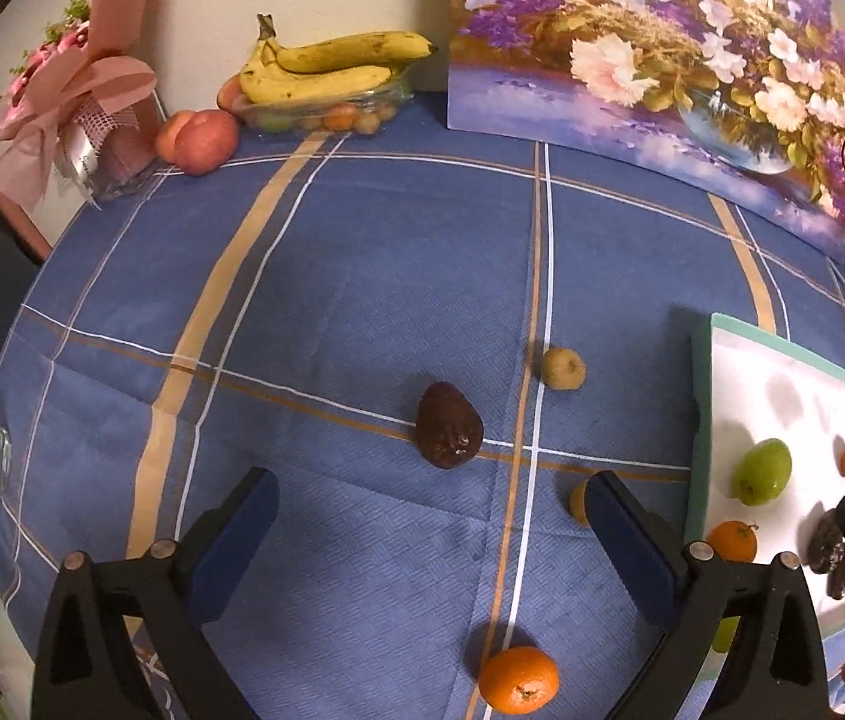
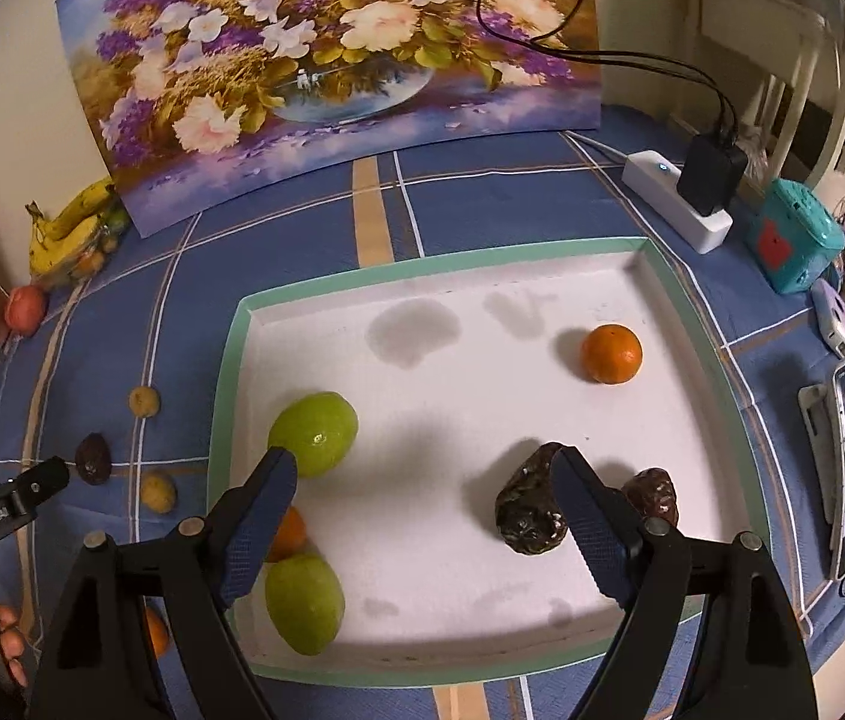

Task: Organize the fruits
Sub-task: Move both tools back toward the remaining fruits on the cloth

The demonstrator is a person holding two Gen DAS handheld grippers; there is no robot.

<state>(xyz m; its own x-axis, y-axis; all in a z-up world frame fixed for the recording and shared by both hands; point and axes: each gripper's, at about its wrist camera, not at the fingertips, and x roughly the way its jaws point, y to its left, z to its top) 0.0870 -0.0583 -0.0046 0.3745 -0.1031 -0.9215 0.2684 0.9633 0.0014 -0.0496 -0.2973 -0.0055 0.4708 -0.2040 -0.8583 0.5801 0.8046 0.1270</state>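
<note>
Both sets of fingers stand apart and empty: left gripper (image 1: 434,531) over the desk's loose dark wrinkled avocado (image 1: 448,433), right gripper (image 2: 425,507) above the shallow white green-rimmed tray (image 2: 230,354) collecting sorted fruit.

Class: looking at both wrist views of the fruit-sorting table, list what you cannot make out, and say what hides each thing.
- Small yellow fruit, left wrist view: mostly behind the left gripper finger.
- Orange in the tray, right wrist view: partly behind the right gripper finger.
- Fruit in the clear container under the bananas: too small to identify.
</note>
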